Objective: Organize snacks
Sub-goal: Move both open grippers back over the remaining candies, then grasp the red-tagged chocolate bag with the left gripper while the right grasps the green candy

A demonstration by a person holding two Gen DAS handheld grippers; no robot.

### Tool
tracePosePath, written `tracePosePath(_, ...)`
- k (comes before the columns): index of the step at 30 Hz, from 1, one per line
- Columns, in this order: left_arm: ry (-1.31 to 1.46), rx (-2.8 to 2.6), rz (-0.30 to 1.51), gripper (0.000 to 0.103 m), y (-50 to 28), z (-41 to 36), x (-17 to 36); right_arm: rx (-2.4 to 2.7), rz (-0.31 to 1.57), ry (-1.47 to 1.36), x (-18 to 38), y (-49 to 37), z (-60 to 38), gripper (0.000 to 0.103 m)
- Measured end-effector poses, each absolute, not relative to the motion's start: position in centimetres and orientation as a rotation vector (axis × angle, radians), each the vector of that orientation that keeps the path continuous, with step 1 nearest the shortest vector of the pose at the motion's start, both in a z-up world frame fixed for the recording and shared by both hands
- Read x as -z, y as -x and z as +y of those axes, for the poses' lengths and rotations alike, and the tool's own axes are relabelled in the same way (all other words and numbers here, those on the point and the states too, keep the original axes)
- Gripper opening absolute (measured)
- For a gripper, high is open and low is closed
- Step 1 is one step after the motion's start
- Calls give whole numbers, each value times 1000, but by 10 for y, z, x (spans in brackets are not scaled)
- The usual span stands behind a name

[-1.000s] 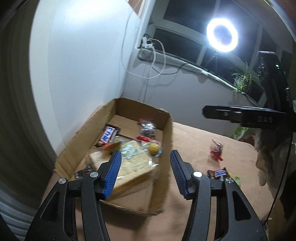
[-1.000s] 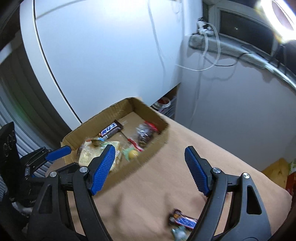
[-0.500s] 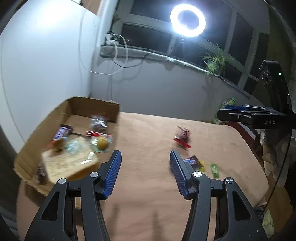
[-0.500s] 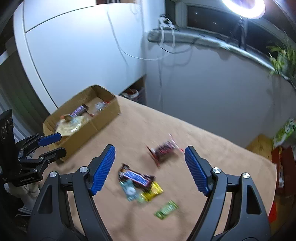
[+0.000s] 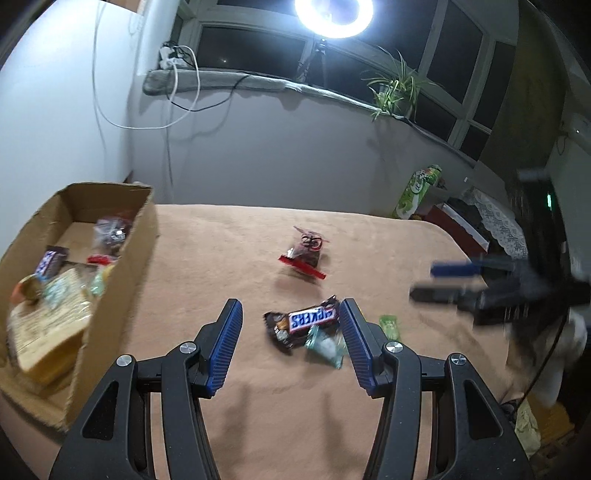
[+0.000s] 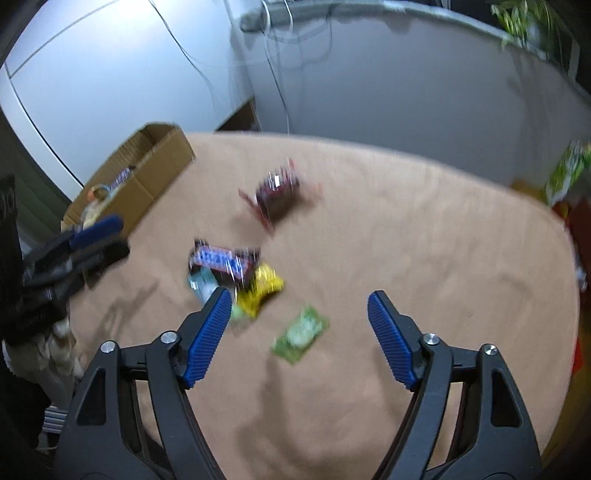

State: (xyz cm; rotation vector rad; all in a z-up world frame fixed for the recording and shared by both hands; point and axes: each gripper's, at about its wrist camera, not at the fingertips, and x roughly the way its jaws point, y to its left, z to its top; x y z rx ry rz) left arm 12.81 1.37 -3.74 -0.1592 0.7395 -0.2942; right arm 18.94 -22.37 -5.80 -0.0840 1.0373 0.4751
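So both hand-held grippers are spread wide with nothing between the pads. In the left wrist view the left hand-held gripper (image 5: pixel 291 341) fills the bottom middle of the frame, hovering over a tan-covered counter (image 5: pixel 229 243), and a Snickers bar (image 5: pixel 308 319) sits right between its blue fingertips, lying partly on top of a pale teal wrapper (image 5: pixel 325 345). Just right of the right-hand finger there's a small green packet (image 5: pixel 390 326). Further up, around the center of the frame, a clear bag of dark candy with a red strip (image 5: pixel 306 253) lies on its own, well apart from the pile.

The cardboard box (image 5: pixel 122 266) is on the left edge of the frame, open on top, already holding a few snacks including another blue-labelled bar (image 5: pixel 48 263) and a flat yellowish packet (image 5: pixel 40 332).

The right hand-held gripper (image 6: pixel 299 332) in its own view sits at the bottom, with the green packet between its fingers but lower than the tips. A yellow wrapper (image 6: pixel 260 291) touches the Snickers bar just above the left-hand finger. It's pretty motion-blurred, so labels aren't readable there. At the far right of the left view you can see the other gripper as a dark smear.

A ring light (image 5: pixel 334 16) glares at the top.
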Motion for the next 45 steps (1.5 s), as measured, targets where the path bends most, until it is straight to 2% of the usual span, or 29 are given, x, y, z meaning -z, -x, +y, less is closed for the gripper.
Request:
tracePosePath(2,158,302,745,54,-137,8,40,-475,1093,59,71,-189,-225,59)
tracePosePath(6,157,321,769,54,-159,-2,48,-466,1150,32,90,-186,-226,57)
tracePosePath(9,130,340,783,54,-175,-14,54,-464,1164,8,98,-187,-227,47)
tracePosePath(20,61,352,822,54,-232,-39,72,-434,1146,26,106,-187,-215,46)
tracePosePath(27,16,363,835,54,-244,-51,84,-410,1110,185,107,-186,-193,45)
tracePosePath(34,6,345,845,53,-250,-53,91,-399,1100,244,105,-189,-193,23)
tracePosePath(36,6,341,847,46,-250,-53,94,-406,1105,227,104,-190,-197,23)
tracePosePath(38,5,337,850,33,-251,-53,96,-406,1101,235,104,-190,-196,23)
tracePosePath(45,36,330,845,31,-251,-46,95,-409,1093,213,101,-184,-207,23)
